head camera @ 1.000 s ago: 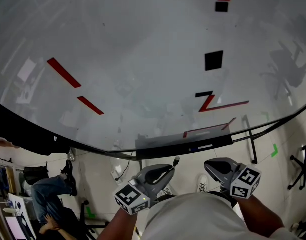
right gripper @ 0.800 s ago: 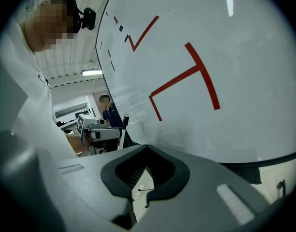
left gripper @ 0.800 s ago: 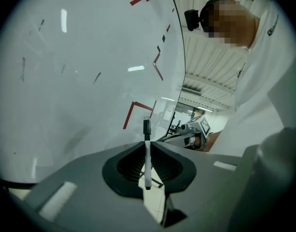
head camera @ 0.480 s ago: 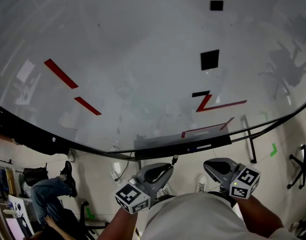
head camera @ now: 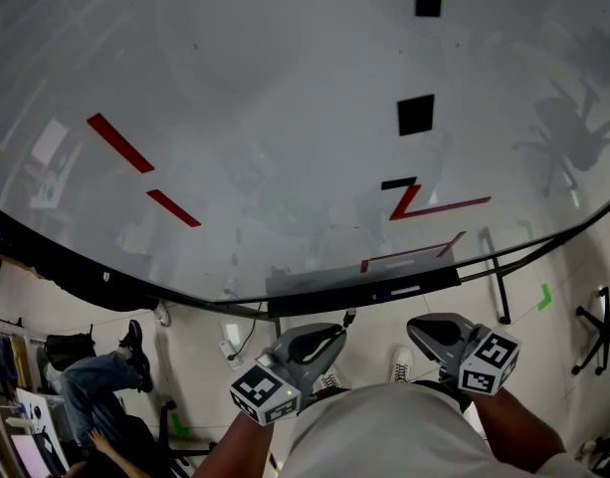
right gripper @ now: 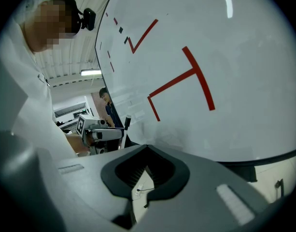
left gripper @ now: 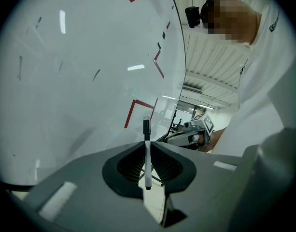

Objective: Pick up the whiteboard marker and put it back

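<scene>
The whiteboard marker, white with a black cap, stands upright between the jaws of my left gripper, which is shut on it. In the head view the left gripper is low and centre, below the whiteboard. The marker's capped end points up toward the dark tray ledge on the board's lower edge. My right gripper hangs beside it to the right. In the right gripper view its jaws are shut on nothing. That view also shows the left gripper and the marker.
Red and black marks are scattered on the board, including a red Z shape. The board's stand leg reaches the floor at right. An office chair stands far right. A seated person is at lower left.
The board's marks sit slightly higher in the head view. Both grippers keep their places and the marker stays gripped.
</scene>
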Motion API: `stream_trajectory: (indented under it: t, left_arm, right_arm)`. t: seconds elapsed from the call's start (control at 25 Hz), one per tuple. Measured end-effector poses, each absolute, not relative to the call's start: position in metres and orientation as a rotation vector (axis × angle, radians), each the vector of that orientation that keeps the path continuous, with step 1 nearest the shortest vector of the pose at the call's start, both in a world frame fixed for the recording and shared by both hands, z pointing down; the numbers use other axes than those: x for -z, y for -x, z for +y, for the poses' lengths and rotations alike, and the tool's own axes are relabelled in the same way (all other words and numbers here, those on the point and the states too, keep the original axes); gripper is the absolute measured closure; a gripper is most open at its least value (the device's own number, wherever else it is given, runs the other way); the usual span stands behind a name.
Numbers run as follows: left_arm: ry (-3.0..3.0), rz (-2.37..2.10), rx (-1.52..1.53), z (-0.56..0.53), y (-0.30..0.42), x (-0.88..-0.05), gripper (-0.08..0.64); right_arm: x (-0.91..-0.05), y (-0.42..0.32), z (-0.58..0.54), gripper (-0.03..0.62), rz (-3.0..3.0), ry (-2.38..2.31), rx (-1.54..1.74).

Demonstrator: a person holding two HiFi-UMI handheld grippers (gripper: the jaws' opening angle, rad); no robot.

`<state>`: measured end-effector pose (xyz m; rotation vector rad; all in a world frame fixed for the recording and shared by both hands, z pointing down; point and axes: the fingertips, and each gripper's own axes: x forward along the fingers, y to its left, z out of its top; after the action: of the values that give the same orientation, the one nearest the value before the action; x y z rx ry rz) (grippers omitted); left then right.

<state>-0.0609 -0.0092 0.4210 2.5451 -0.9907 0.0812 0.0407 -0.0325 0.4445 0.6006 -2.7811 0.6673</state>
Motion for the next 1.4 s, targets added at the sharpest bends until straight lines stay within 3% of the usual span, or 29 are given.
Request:
stream_trajectory:
  t: [0.68,1.4]
  left_arm:
    - [-2.615,-1.035,-0.316,-0.011,0.063,-0.438,0.506]
    - [-2.762,-1.067,-0.819,-0.018,0.058,-0.465,0.506]
  right_arm:
    - [-0.449,-0.042,-0.027,0.591,-2.771,-0.605,-0.68]
    - [-0.452,-0.045,-0.029,0.591,-2.768,-0.626,-0.697]
